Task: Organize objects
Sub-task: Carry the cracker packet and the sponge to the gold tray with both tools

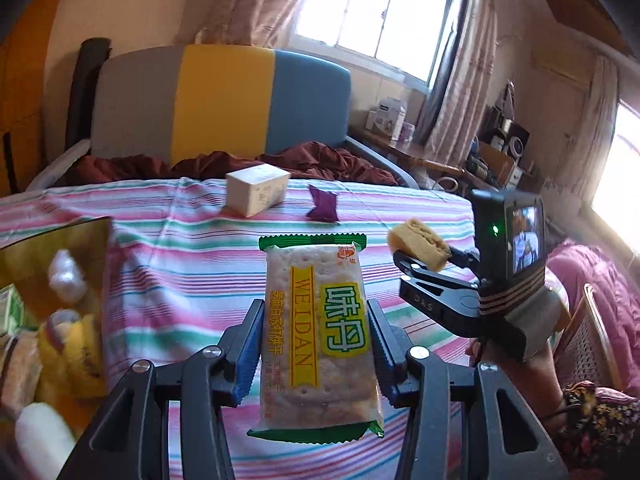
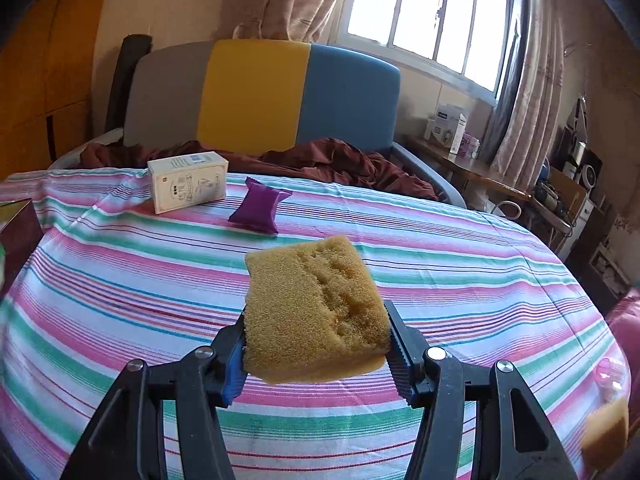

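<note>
- The left gripper (image 1: 316, 344) points forward over the striped sheet (image 1: 180, 280), its two fingers pinching a packet of crackers (image 1: 318, 344) by its long sides, so that the packet stands lengthwise between them, off the sheet.
- The right gripper (image 2: 316, 344) is level above the striped sheet (image 2: 460, 280), its fingers pressed onto a yellow sponge (image 2: 316, 312) from both sides; the sponge is lifted off the sheet and tilts up toward the far end.
- In the left wrist view the right gripper (image 1: 420, 260) appears to the right of the crackers, aimed leftward, with the sponge (image 1: 420, 248) at its tip and a hand (image 1: 516, 364) wrapped under its handle; a small screen (image 1: 524, 240) sits on top of it.
- A white box (image 2: 188, 186) lies on the sheet beyond the sponge and to its left, near the dark red blanket (image 2: 340, 160).
- A purple packet (image 2: 258, 210) lies on the sheet just right of the white box, between the box and the sponge, apart from both.
- A gold-lined box (image 1: 52, 264) sits at the left edge of the sheet in the left wrist view, left of the crackers, with several blurred items inside.
- The grey, yellow and blue headboard (image 2: 260, 96) stands behind the blanket.
</note>
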Tool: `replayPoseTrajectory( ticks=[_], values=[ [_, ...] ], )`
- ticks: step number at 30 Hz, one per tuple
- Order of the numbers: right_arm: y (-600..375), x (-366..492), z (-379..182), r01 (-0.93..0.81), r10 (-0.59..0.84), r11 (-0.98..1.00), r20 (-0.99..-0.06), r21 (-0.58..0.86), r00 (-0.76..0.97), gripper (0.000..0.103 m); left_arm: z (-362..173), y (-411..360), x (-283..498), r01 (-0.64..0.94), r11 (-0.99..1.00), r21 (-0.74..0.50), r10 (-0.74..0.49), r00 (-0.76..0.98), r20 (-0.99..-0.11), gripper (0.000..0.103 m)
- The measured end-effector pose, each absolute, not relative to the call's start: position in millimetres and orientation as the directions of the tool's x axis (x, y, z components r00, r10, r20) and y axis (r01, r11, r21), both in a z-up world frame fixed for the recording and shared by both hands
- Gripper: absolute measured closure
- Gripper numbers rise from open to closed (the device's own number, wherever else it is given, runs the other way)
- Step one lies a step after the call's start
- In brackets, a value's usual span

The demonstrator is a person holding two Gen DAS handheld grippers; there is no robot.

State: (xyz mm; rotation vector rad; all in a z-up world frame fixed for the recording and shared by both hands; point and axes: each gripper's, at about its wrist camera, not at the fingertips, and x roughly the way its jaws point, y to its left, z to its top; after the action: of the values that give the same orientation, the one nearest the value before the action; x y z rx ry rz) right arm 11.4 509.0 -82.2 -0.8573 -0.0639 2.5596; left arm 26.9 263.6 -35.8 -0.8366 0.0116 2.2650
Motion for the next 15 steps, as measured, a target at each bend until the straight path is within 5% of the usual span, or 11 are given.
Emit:
replayPoseTrajectory(
  ticks=[15],
  values=[
    [471.8,25.2,-72.4,-0.267,0.295,-0.954,-0.600,-0.139,-0.743,0.045,-15.3,123.5,-49.1,-0.340,-0.854,-0.394,0.520,-0.593,-0.615,0.054]
  ],
)
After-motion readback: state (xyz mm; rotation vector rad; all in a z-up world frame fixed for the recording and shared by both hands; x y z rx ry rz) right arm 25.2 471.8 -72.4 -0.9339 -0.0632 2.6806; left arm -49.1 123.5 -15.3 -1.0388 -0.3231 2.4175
